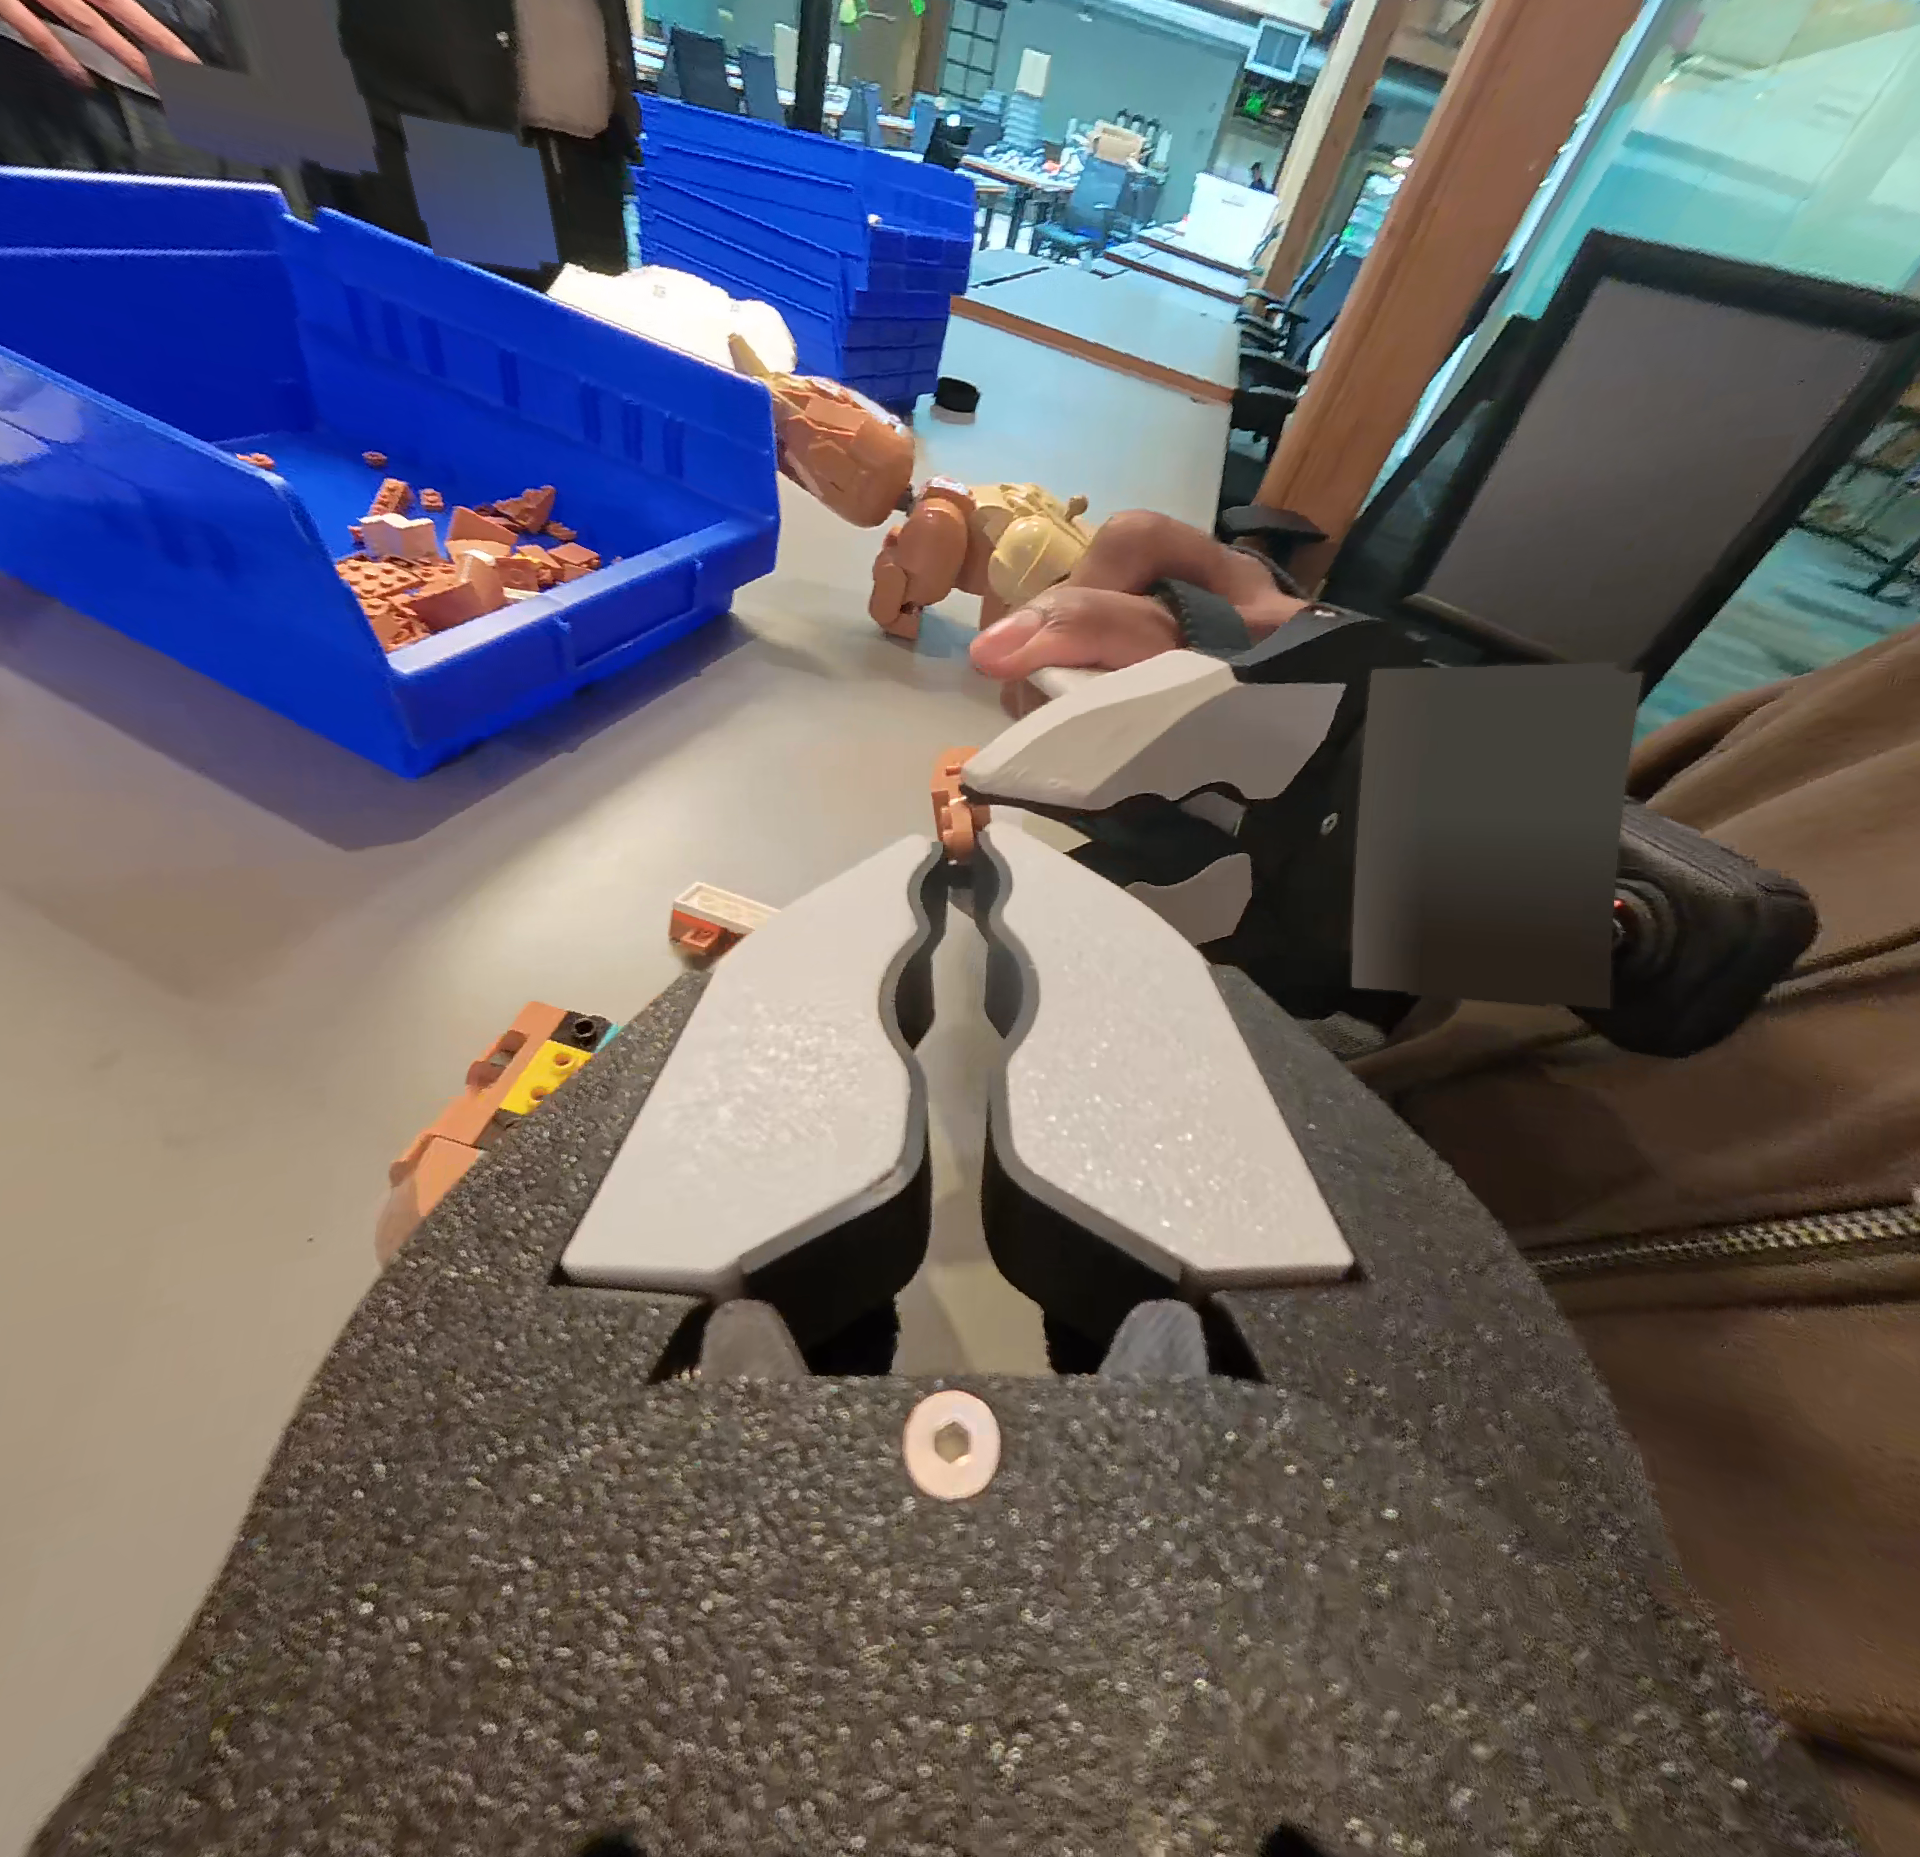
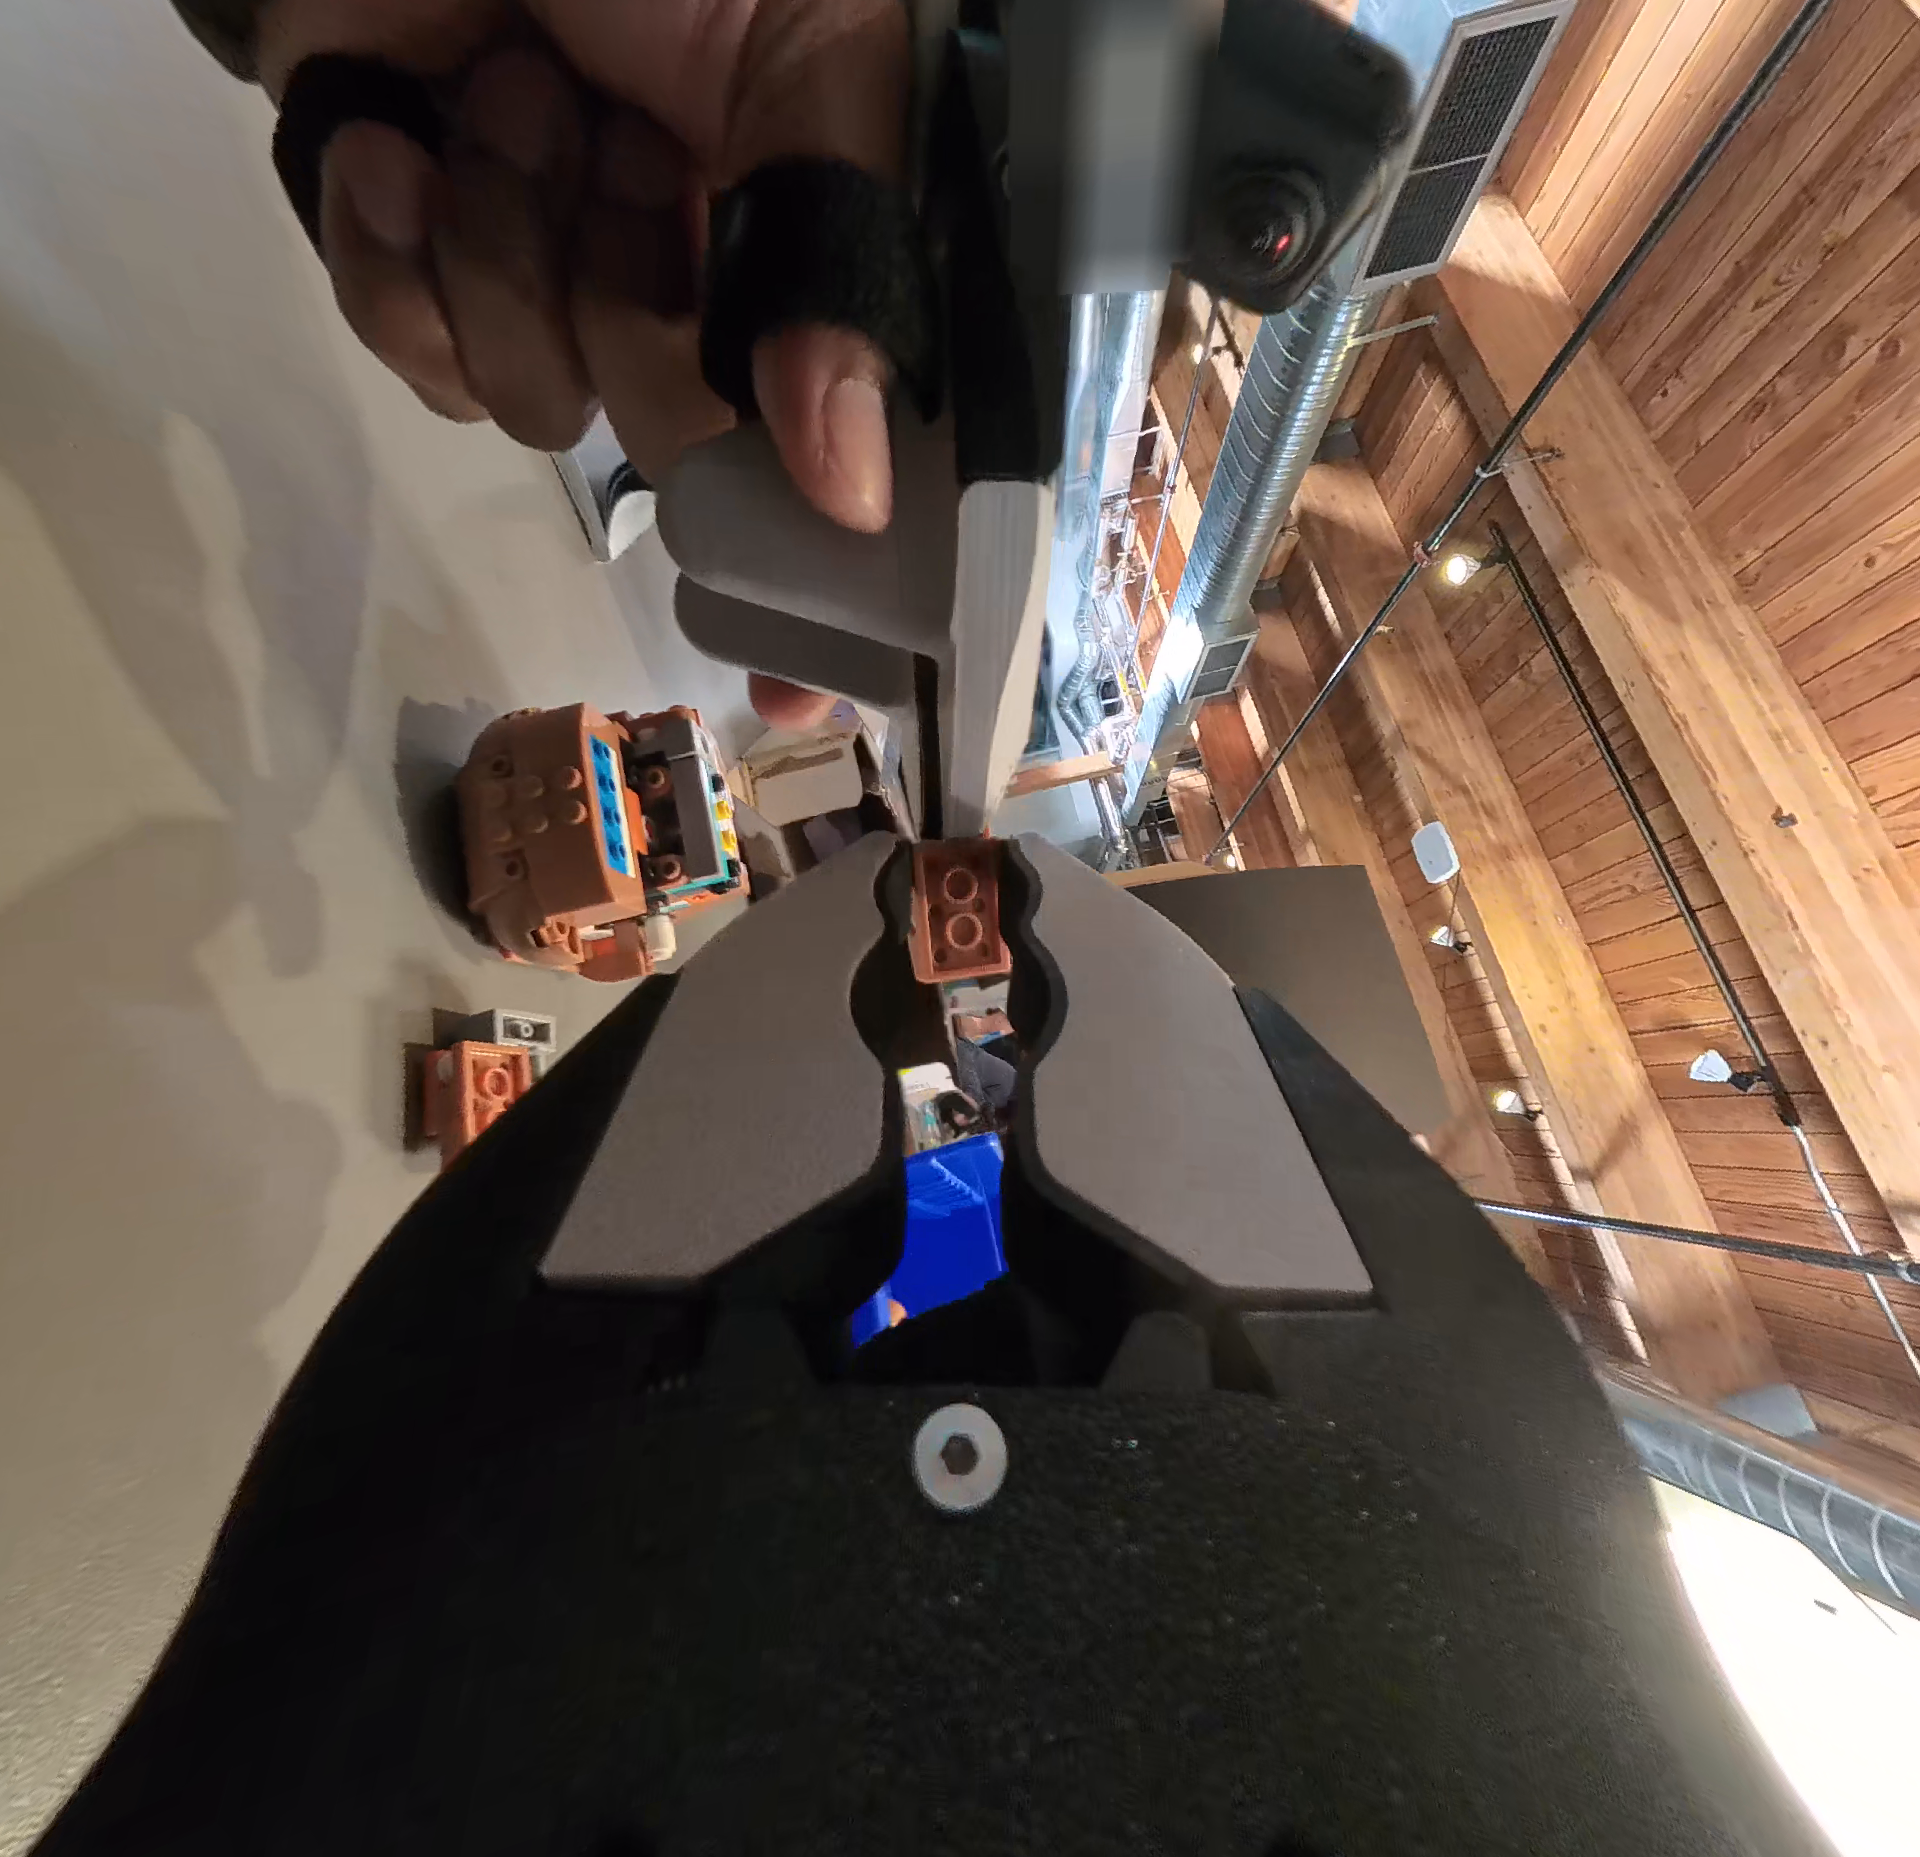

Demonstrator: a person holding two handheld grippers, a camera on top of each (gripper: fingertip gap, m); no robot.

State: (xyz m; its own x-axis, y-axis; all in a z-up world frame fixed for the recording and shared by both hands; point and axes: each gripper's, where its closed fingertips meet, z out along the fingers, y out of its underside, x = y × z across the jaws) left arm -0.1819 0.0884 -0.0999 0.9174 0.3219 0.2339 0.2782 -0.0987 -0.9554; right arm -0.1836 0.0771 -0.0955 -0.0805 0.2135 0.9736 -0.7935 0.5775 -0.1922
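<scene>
Both my tongs pinch one small brown brick piece above the grey table (image 1: 260,976), left tongs (image 1: 958,865) narrowed on its lower end, right tongs (image 2: 958,857) clamped across its studded block (image 2: 958,919), with a blue bin (image 1: 582,581) of brown bricks nearby.

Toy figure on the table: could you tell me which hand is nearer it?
Right. The right hand rests right beside the toy figure; the left hand holds the left tongs farther back.
</scene>
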